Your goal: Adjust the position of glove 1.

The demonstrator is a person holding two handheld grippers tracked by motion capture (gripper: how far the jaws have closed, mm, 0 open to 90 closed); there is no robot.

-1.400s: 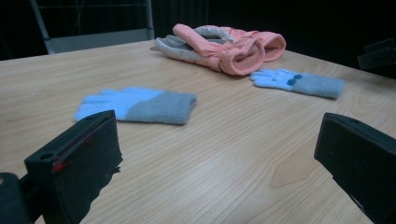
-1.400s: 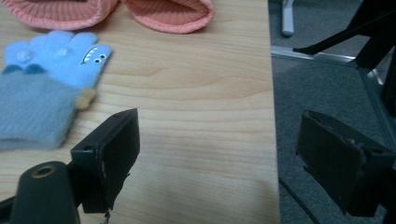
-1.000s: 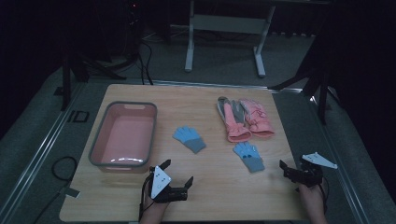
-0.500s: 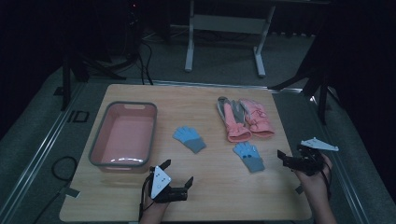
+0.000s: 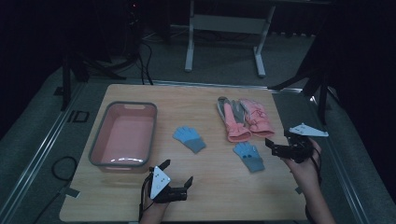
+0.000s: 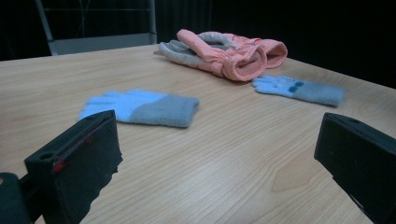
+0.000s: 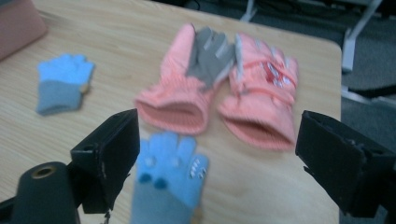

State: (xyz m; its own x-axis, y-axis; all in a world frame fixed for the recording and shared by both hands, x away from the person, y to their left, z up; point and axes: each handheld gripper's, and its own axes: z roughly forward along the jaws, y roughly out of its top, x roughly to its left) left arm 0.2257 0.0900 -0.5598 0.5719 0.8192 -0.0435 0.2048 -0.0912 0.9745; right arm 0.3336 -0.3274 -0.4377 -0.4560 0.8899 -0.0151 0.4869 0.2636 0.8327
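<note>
1. Table (image 5: 210, 196): pale wood, rectangular, carrying every item listed below.
2. Right gripper (image 5: 279, 145): held above the table's right edge, pointing left toward the gloves. Its fingers (image 7: 108, 150) stand wide apart and grip nothing.
3. Near blue glove (image 5: 249, 156): small knitted glove, light blue with a grey cuff and dark dots on its back. It lies flat on the table just left of the right gripper. In the right gripper view (image 7: 166, 179) it sits below and between the two fingers, closer to the left one, fingertips pointing away from the camera; no contact with either finger is visible.
4. Pink gloves (image 5: 243, 119): a pair of padded gloves with grey palms, side by side at the far right of the table. In the right gripper view (image 7: 219, 88) their open cuffs face the camera, beyond the near blue glove.
5. Left gripper (image 5: 177, 174): at the near edge of the table, low over the wood. Its fingers (image 6: 74, 168) are spread apart, empty, with bare wood between them.
6. Far blue glove (image 5: 189, 138): second blue-and-grey knitted glove, flat near the table's middle. In the left gripper view (image 6: 140, 108) it lies ahead of the left finger, well apart.
7. Pink tub (image 5: 97, 151): grey-rimmed basin on the left of the table, with no item inside.
</note>
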